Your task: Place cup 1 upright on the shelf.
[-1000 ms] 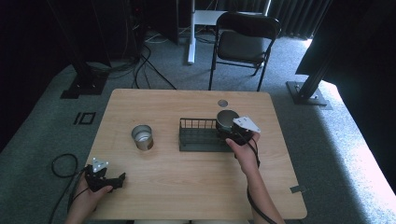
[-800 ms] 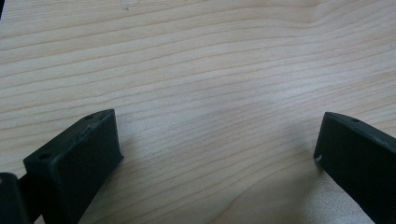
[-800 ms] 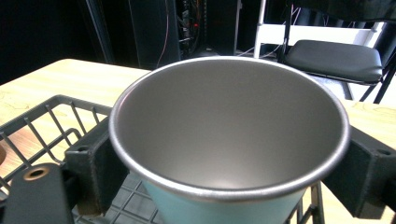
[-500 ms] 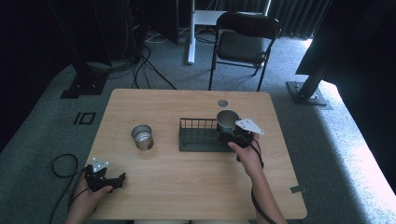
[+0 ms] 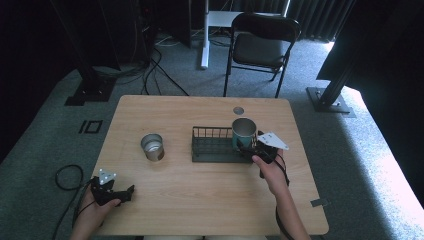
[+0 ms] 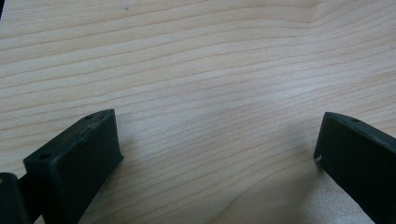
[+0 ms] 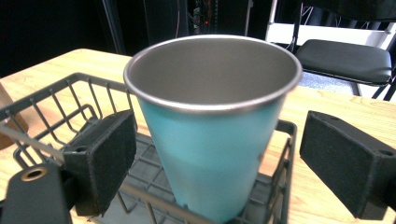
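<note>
A teal metal cup (image 5: pixel 244 133) (image 7: pixel 212 140) stands upright in the right end of a black wire basket (image 5: pixel 214 146) (image 7: pixel 56 105) at mid-table. My right gripper (image 5: pixel 248 148) (image 7: pixel 219 163) is open just behind the cup, with one jaw on each side and a gap to the cup wall on both. Beside the basket on the left, a silver metal cup (image 5: pixel 152 146) stands on the wood. My left gripper (image 5: pixel 128 193) (image 6: pixel 219 149) rests open near the table's front left corner, with bare wood between its jaws.
The wooden table (image 5: pixel 200 200) has a small round grommet hole (image 5: pixel 238 110) near its back edge. A black folding chair (image 5: pixel 262 47) stands behind the table. Cables lie on the carpet at the back left.
My right gripper has opened and let go of the teal cup, which now stands in the basket. The gripper has drawn back slightly toward the person. The left gripper has not moved.
</note>
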Motion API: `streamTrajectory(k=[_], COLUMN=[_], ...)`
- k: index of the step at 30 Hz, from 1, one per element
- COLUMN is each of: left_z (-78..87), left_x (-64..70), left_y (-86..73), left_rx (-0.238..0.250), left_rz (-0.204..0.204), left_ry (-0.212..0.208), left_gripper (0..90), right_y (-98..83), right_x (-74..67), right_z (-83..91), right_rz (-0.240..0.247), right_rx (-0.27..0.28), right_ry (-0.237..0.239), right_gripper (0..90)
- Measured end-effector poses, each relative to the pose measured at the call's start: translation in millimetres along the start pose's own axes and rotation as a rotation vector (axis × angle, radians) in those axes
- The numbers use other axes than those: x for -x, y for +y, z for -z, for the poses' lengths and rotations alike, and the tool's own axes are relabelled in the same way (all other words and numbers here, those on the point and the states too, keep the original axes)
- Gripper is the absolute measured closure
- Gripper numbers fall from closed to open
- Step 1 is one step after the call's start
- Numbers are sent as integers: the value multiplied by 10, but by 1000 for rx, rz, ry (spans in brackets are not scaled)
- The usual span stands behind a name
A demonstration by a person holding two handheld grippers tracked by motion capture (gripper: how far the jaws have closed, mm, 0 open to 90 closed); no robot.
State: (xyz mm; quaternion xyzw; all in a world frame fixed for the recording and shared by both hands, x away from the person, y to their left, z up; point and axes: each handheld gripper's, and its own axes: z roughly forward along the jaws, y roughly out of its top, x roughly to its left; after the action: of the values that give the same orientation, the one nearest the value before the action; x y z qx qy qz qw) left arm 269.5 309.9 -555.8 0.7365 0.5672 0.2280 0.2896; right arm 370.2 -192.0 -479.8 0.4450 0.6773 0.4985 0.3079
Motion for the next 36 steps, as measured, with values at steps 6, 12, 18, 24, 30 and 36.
streamTrajectory(k=[6,12,18,24,30,36], left_z=[0,0,0,0,0,0], left_x=[0,0,0,0,0,0], left_y=[0,0,0,0,0,0], left_rx=[0,0,0,0,0,0], left_rz=[0,0,0,0,0,0], left_ry=[0,0,0,0,0,0], left_gripper=[8,9,8,8,9,9], right_y=[-43,-70,-113,-193,-276,-356], right_x=[43,77,121,193,260,318], right_z=[87,172,268,367,453,523], right_rz=[20,-29,4,14,23,8], right_rx=[-6,15,3,-7,-22,-23], right_ry=[17,33,28,20,15,27], right_gripper=[106,106,106,107,107,106])
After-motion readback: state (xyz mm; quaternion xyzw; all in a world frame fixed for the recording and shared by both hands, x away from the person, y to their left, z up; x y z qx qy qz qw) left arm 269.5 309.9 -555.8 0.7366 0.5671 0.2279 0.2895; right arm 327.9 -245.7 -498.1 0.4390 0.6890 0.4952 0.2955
